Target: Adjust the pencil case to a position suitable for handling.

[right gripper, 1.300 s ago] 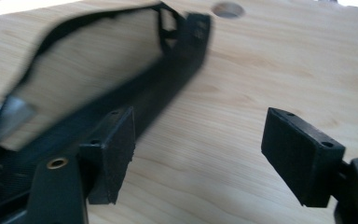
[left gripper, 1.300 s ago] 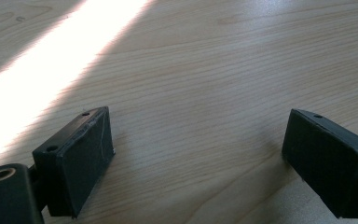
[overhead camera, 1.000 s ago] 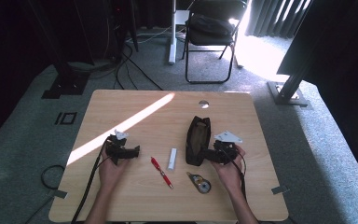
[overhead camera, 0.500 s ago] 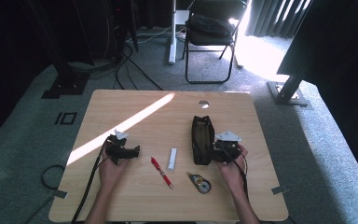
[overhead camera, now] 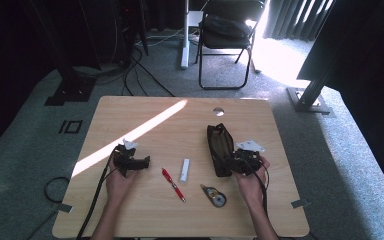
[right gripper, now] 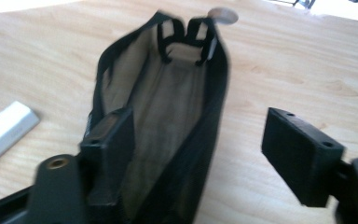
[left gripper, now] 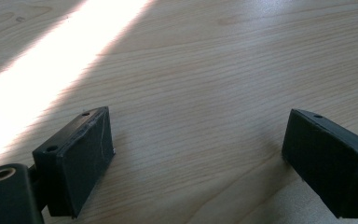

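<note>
A wooden table (overhead camera: 145, 120) is crossed by a bright strip of sunlight. On its right half an open black pouch (overhead camera: 219, 149) with a tan lining is laid, its mouth upward. At the pouch's near end the right gripper (overhead camera: 234, 165) is held; in the right gripper view one jaw is set inside the pouch (right gripper: 168, 112) against its lining and the other outside, apart from the wall, so the side wall lies between jaws that have just been closing but are not yet pressed on it. The left gripper (overhead camera: 142, 162) is rested on the table's left half, jaws spread over bare wood. Between the grippers lie a white stick (overhead camera: 185, 169), a red pen (overhead camera: 173, 184) and a tape roll (overhead camera: 214, 195).
</note>
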Tool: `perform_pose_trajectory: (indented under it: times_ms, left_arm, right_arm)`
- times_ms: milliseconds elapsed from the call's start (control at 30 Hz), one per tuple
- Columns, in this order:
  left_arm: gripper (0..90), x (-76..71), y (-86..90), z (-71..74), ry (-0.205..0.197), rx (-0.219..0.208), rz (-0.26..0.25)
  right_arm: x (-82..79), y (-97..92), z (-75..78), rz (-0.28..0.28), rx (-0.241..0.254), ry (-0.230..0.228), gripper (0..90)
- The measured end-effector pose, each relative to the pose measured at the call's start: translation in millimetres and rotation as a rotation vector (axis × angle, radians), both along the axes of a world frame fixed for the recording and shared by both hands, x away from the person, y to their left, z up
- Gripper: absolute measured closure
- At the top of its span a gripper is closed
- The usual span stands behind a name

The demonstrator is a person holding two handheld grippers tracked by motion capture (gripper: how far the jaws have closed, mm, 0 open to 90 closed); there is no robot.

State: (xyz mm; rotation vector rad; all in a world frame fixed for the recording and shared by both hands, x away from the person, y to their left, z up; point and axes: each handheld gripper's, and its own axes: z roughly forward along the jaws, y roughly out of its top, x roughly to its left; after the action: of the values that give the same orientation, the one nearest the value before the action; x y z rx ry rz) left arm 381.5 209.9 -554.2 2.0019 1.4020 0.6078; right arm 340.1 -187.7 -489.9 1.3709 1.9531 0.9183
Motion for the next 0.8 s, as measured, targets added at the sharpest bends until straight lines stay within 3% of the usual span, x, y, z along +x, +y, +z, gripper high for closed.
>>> perform_pose_trajectory:
  times_ms: [67,200,267,367,500,700,733,767,800]
  left_arm:
    - [8.9,0.0,0.0,0.0,0.0,0.0,0.0]
    - [8.8,0.1,0.0,0.0,0.0,0.001,0.0]
    - [8.9,0.1,0.0,0.0,0.0,0.0,0.0]
    - [8.9,0.2,0.0,0.0,-0.001,0.0,-0.001]
    - [8.9,0.2,0.0,0.0,-0.001,0.0,-0.001]
    - [8.9,0.2,0.0,0.0,0.0,0.0,-0.001]
    - [8.9,0.2,0.0,0.0,0.0,0.0,-0.001]
    - [8.9,0.1,0.0,0.0,0.0,-0.001,-0.001]
    - [8.9,0.2,0.0,0.0,0.0,0.0,-0.001]
  right_arm:
    - [1.8,4.3,-9.2,-0.017,-0.032,0.034,34.7]
    - [3.8,2.3,-15.2,-0.024,-0.036,0.065,44.7]
    - [4.9,0.0,-16.2,0.005,-0.032,0.073,55.4]
    - [5.5,0.2,-15.9,0.03,-0.037,0.079,58.0]
    - [6.1,0.7,-15.6,0.116,-0.02,0.074,65.5]
    - [6.6,6.6,-16.0,0.204,-0.025,0.053,67.6]
    - [6.5,7.5,-15.7,0.208,-0.024,0.047,65.8]
    - [4.6,7.2,-13.0,0.211,0.001,0.027,56.0]
    - [4.6,7.2,-13.0,0.211,0.001,0.027,56.0]
